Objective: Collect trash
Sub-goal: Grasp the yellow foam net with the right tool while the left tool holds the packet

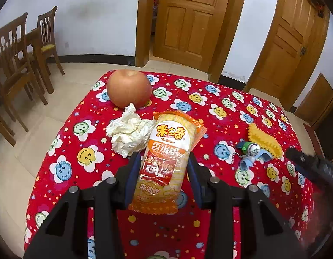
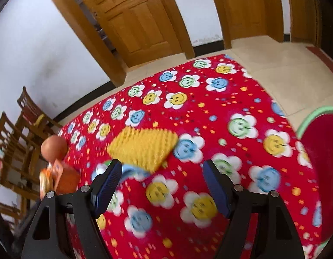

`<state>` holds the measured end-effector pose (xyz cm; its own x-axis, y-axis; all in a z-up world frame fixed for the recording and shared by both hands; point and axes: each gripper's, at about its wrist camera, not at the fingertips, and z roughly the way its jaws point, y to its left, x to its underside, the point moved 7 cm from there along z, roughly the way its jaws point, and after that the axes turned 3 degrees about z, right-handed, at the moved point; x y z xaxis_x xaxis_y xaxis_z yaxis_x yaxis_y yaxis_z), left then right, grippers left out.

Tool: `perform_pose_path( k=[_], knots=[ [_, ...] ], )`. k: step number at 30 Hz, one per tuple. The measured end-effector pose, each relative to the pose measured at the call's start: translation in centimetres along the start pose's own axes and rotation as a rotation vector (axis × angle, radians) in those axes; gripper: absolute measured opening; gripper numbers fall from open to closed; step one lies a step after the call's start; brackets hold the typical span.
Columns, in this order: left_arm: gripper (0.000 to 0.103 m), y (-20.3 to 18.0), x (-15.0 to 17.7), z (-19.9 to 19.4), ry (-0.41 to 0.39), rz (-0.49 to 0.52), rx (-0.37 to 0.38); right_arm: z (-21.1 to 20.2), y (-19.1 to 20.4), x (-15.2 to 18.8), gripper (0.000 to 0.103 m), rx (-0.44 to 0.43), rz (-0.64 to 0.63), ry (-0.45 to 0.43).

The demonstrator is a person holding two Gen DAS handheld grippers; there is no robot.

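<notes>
An orange rice-cracker snack packet [image 1: 166, 161] sits between the fingers of my left gripper [image 1: 164, 168], which is shut on it above the red flowered tablecloth [image 1: 220, 116]. A crumpled white tissue [image 1: 129, 131] lies just left of the packet. My right gripper [image 2: 162, 183] is open and empty over the cloth, tilted, near a yellow bumpy piece [image 2: 142, 146]; part of it shows in the left wrist view [image 1: 313, 168]. The packet shows blurred at far left of the right wrist view [image 2: 56, 177].
An apple [image 1: 128, 88] stands behind the tissue. A yellow bumpy piece [image 1: 265, 142] and a small blue-green toy [image 1: 250, 153] lie at right. Wooden chairs [image 1: 17, 64] stand at left, doors [image 1: 188, 19] behind. A red bin with a green rim [image 2: 321, 151] is at right.
</notes>
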<state>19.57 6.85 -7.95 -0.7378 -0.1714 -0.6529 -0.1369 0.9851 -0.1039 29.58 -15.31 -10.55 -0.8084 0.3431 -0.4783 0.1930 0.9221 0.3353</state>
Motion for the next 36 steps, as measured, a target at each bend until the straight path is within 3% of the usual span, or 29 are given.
perform_pose_path(
  k=[6, 10, 19, 36],
  knots=[
    [0.043, 0.2, 0.3, 0.1, -0.009, -0.001, 0.011, 2.6, 0.9, -0.2, 0.077, 0.075, -0.037, 0.002],
    [0.043, 0.1, 0.4, 0.0, -0.009, 0.000, 0.012, 2.7, 1.3, 0.1, 0.048, 0.104, -0.077, -0.018],
    [0.043, -0.3, 0.6, 0.2, -0.004, 0.004, 0.021, 1.7, 2.2, 0.5, 0.015, 0.088, -0.136, -0.047],
    [0.043, -0.6, 0.6, 0.3, -0.004, 0.003, 0.031, -3.3, 2.0, 0.3, 0.011, 0.098, -0.183, -0.167]
  ],
)
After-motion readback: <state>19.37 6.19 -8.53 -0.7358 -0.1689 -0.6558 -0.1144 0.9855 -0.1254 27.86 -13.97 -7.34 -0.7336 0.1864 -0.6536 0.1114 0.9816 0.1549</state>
